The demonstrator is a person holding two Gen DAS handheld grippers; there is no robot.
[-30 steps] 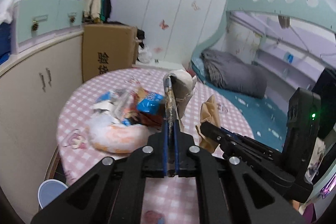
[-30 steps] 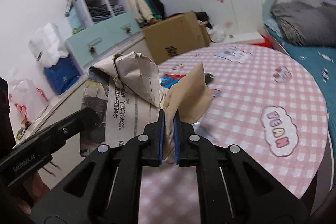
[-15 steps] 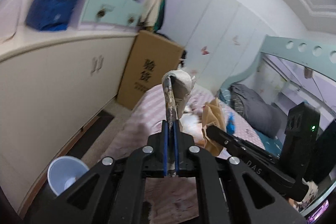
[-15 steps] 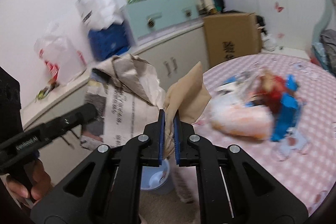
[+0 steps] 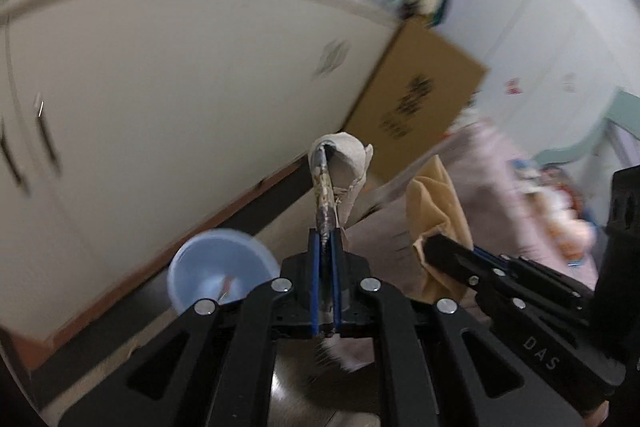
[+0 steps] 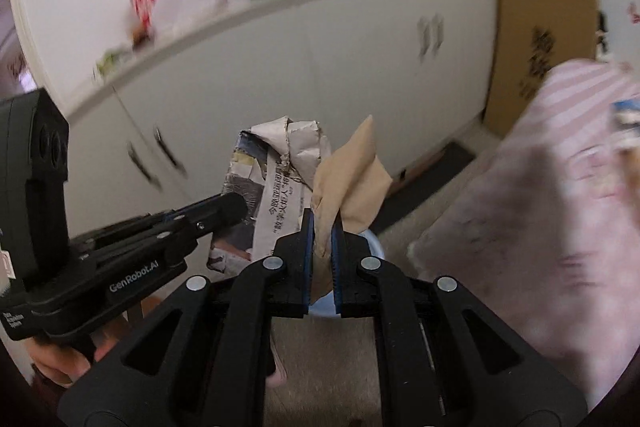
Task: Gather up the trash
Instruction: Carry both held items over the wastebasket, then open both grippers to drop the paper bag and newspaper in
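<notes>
The left gripper (image 5: 325, 239) is clamping a crumpled wad of newspaper (image 5: 340, 167) between nearly closed jaws, while the right gripper (image 6: 321, 227) is pinching a tan paper scrap (image 6: 352, 183) just as tightly, its jaws parted only by the thickness of the paper. Both pieces are hanging in the air beside each other, off the edge of the pink checked table (image 6: 540, 207) and above a pale blue bin (image 5: 218, 267) that is sitting on the floor near the white cabinets (image 5: 160, 87). Judging by the creases, both are feather-light, soft and easily crushed, so a firm pinch on a folded, bunched part is probably serving better than a grip on a loose flap, which could tear or slide out. The newspaper is showing grey newsprint with dark columns of characters and a torn, rolled top; the scrap is plain beige, folded to a point, with no print visible. Light as they are, they may drift sideways when dropped, so releasing low over the bin looks wise.
</notes>
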